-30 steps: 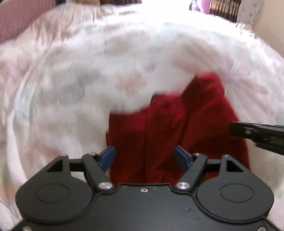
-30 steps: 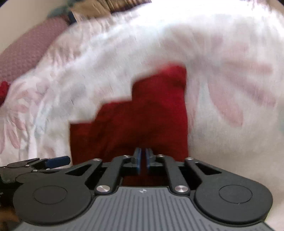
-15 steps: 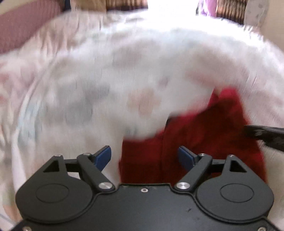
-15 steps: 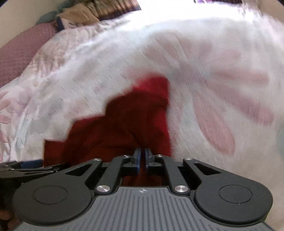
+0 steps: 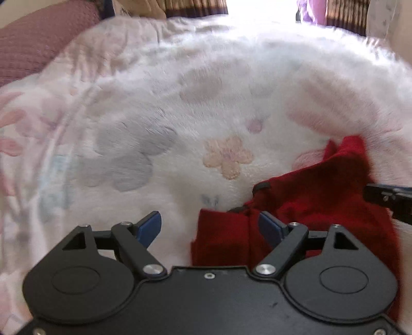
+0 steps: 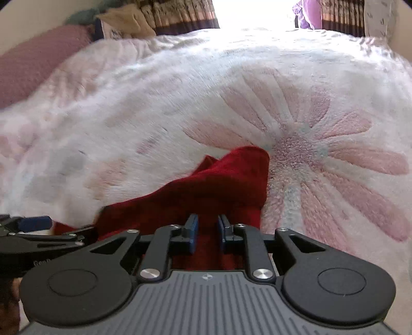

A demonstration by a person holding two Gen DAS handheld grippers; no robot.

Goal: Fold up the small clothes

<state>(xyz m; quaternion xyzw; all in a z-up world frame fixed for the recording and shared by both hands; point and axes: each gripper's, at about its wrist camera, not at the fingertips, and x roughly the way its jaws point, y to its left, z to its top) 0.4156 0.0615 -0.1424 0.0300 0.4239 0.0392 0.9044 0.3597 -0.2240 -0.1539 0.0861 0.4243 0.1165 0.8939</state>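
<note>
On the blanket (image 6: 154, 108) | red garment (image 6: 211, 185) rumpled | left tool (image 5: 209, 228) spread | right tool (image 6: 207, 232) slightly parted

Garment (image 5: 303, 206) lay on blanket (image 5: 180, 123), near edge, right of centre in left view. Left gripper (image 5: 209, 226) sat at garment's left end, one finger over blanket, other over garment. Right gripper (image 6: 207, 232) sat over garment's (image 6: 206, 185) near right part; garment ran far-right onto blanket (image 6: 309, 116). Pillow (image 6: 33, 69) lay far left, curtains (image 6: 177, 13) behind blanket. Left gripper stood left of right gripper.
</note>
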